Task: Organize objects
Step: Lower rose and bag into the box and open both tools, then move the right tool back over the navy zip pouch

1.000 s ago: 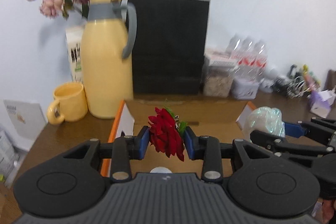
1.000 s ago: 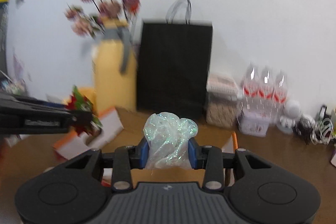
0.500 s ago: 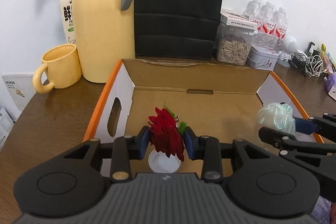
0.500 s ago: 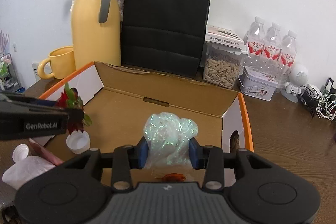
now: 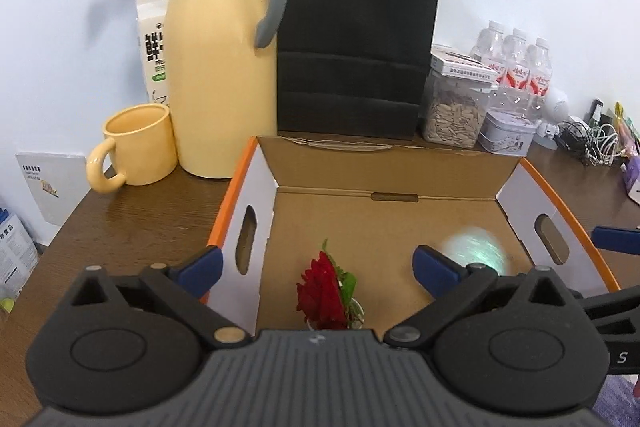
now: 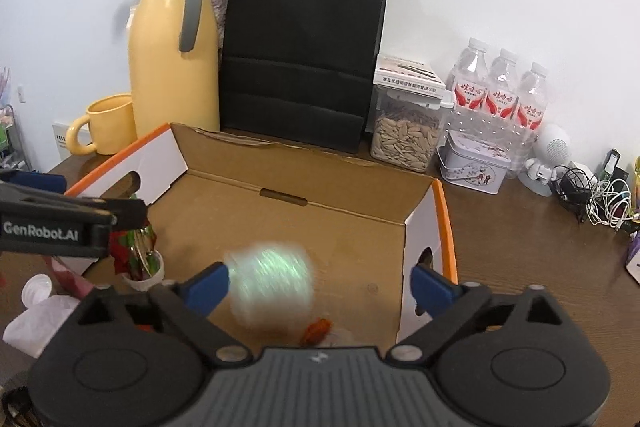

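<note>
An open cardboard box (image 5: 384, 223) with orange edges sits on the brown table; it also shows in the right wrist view (image 6: 304, 223). My left gripper (image 5: 316, 263) is open above the box. Below it a red flower (image 5: 322, 295) stands in a small white cup inside the box; the flower also shows in the right wrist view (image 6: 132, 251). My right gripper (image 6: 320, 283) is open above the box. A shimmery pale green bundle (image 6: 272, 283) is blurred between its fingers, free of both pads; it also shows in the left wrist view (image 5: 476, 251).
Behind the box stand a yellow thermos jug (image 5: 224, 67), a yellow mug (image 5: 136, 147), a black paper bag (image 5: 352, 39), a jar of seeds (image 5: 452, 111), a tin (image 6: 476, 163), water bottles (image 6: 500, 95) and cables (image 6: 596, 195). White plastic items (image 6: 36, 311) lie left of the box.
Both grippers have opened. The red flower has left the left gripper and stands in the white cup in the box. The shimmery bundle has left the right gripper and is blurred, in motion.
</note>
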`<action>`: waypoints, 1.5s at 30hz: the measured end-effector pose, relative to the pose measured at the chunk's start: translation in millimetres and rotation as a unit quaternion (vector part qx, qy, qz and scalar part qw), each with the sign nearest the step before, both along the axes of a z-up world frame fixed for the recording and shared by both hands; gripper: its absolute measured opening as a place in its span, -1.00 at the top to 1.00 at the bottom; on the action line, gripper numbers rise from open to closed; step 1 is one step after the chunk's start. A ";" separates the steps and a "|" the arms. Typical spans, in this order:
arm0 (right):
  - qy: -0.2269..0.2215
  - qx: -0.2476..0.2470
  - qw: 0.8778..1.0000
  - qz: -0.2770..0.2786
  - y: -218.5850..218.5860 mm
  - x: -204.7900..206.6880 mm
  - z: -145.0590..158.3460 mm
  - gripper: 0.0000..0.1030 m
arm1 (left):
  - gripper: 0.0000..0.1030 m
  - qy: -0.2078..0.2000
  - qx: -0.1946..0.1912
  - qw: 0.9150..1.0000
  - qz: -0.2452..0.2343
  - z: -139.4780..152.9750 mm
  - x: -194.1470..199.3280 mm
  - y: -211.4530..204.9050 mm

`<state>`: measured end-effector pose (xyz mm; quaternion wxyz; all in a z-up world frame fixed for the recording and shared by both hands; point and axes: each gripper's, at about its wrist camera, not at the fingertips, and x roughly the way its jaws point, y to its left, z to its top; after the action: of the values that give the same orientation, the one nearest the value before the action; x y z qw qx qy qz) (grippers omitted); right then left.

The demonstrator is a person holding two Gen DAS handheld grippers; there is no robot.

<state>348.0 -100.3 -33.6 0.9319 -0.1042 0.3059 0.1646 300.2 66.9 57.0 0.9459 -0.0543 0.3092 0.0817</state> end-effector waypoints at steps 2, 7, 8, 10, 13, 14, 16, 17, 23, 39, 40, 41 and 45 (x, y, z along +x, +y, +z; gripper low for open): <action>-0.001 0.002 1.000 -0.007 -1.9 -0.6 0.5 -0.97 | -1.00 -0.004 -0.007 1.000 0.001 1.3 -2.0 1.4; -0.006 0.011 1.000 -0.009 -5.0 -6.4 4.3 -0.99 | -1.00 -0.003 -0.009 1.000 0.000 3.9 -5.2 0.3; -0.009 0.013 1.000 -0.009 -5.4 -8.2 5.9 -0.99 | -1.00 -0.005 -0.011 1.000 0.001 4.5 -7.0 0.3; -0.017 0.020 1.000 -0.010 -6.8 -13.1 10.2 -0.99 | -1.00 -0.010 -0.018 1.000 0.001 8.3 -12.1 0.6; -0.036 0.028 0.999 -0.005 -9.9 -26.6 18.4 -0.99 | -1.00 -0.025 -0.026 0.999 0.001 16.0 -28.6 -0.1; -0.044 0.033 0.998 -0.002 -11.5 -33.8 21.3 -0.99 | -1.00 -0.033 -0.027 0.999 0.002 19.0 -37.2 -1.1; -0.063 0.041 0.997 0.007 -15.6 -50.1 27.2 -0.99 | -1.00 -0.060 -0.026 0.998 -0.001 24.1 -59.6 -3.7; -0.076 0.045 0.996 0.012 -18.0 -61.3 30.2 -0.99 | -1.00 -0.070 -0.025 0.997 -0.004 26.5 -69.9 -5.0; -0.135 0.065 0.988 0.038 -35.8 -125.4 42.8 -1.00 | -1.00 -0.100 -0.017 0.995 -0.020 28.9 -131.5 -7.7; -0.114 0.091 0.989 0.034 -82.1 -238.1 -9.4 -1.00 | -1.00 -0.072 -0.029 0.997 -0.016 -23.1 -230.4 2.6; -0.108 0.089 0.990 0.034 -82.6 -240.1 -13.9 -1.00 | -1.00 -0.068 -0.029 0.997 -0.017 -26.0 -232.7 3.0; -0.102 0.088 0.990 0.034 -83.5 -242.3 -18.4 -1.00 | -1.00 -0.064 -0.029 0.997 -0.017 -28.6 -234.5 3.1; -0.087 0.085 0.992 0.040 -82.5 -244.4 -28.1 -0.99 | -1.00 -0.058 -0.030 0.998 -0.010 -31.2 -236.5 6.4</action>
<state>103.6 -182.8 -61.7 0.9531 -0.0512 0.2042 0.2173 63.7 73.3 25.8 0.9610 -0.0838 0.2569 0.0594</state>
